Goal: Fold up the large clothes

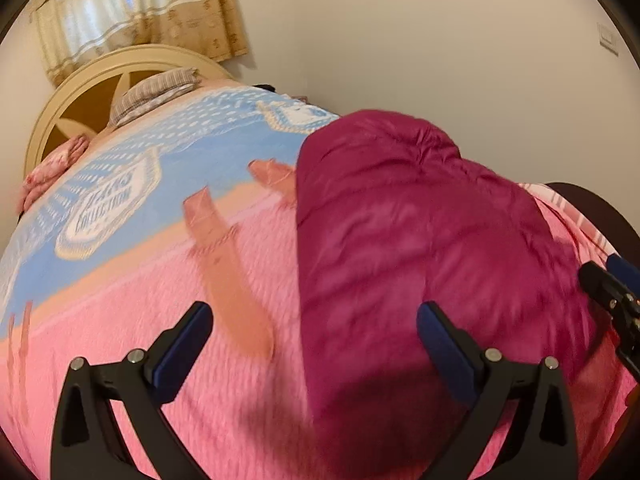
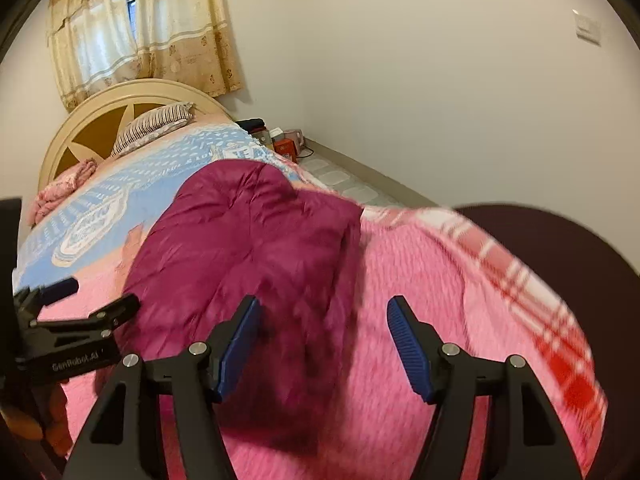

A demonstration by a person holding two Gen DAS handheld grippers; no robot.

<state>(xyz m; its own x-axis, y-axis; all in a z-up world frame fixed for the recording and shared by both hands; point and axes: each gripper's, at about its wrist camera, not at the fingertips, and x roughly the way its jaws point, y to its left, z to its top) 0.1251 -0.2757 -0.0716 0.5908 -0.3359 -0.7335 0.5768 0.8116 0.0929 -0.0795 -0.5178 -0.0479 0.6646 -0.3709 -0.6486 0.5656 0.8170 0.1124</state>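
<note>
A magenta quilted jacket (image 1: pixel 400 232) lies in a puffy, bunched heap on the bed (image 1: pixel 168 280), on the pink part of a pink and blue blanket (image 2: pixel 420 280) and toward the bed's near right side. In the right wrist view it runs from near the middle of the bed down to the near edge, with a red and white checked border of the blanket to its right.

The left hand-held gripper (image 1: pixel 314 330) is released: its jaws stand wide apart with nothing between the blue pads (image 1: pixel 444 344). It hangs above the bed, tilted downward, with its left finger over the bare pink blanket and its right finger over the jacket's left part. Whether that finger touches the cloth cannot be told.

The right hand-held gripper (image 2: pixel 324 340) is also released, its jaws well apart and empty. It points down at the near end of the jacket, with the left finger over the dark fabric and the right finger over the pink blanket just beside it. Both views are smeared with motion blur.

Farther off stand a cream headboard (image 2: pixel 100 120), a striped pillow (image 2: pixel 152 126) and curtains (image 2: pixel 140 32).
</note>
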